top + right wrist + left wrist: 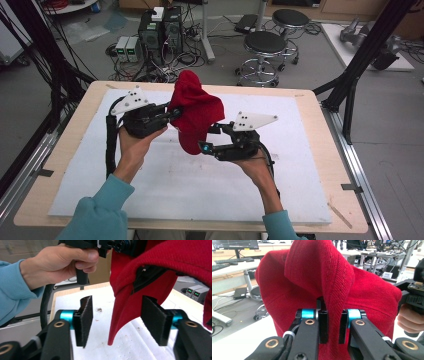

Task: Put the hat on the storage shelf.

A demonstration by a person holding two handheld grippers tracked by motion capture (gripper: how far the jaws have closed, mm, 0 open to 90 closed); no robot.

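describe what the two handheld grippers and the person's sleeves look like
The left gripper and right gripper are black, each topped by a grey three-cornered plate with dark dots and trailing a black cable. The jaws have teal collars, brass-coloured pivots and black pads. The sleeves are light blue.

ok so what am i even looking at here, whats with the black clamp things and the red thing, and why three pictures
A person in blue sleeves holds a hand-operated gripper in each hand; no robot arm is involved. The high view looks down on the white mat covering a wooden table. The other two pictures come from small cameras riding on each gripper, looking along its fingers. The left gripper is shut on a fold of a red cap, holding it up above the mat. The right gripper is open, its padded fingers on either side of the cap's hanging brim, not yet pressing it. Some small crumbs lie on the mat.
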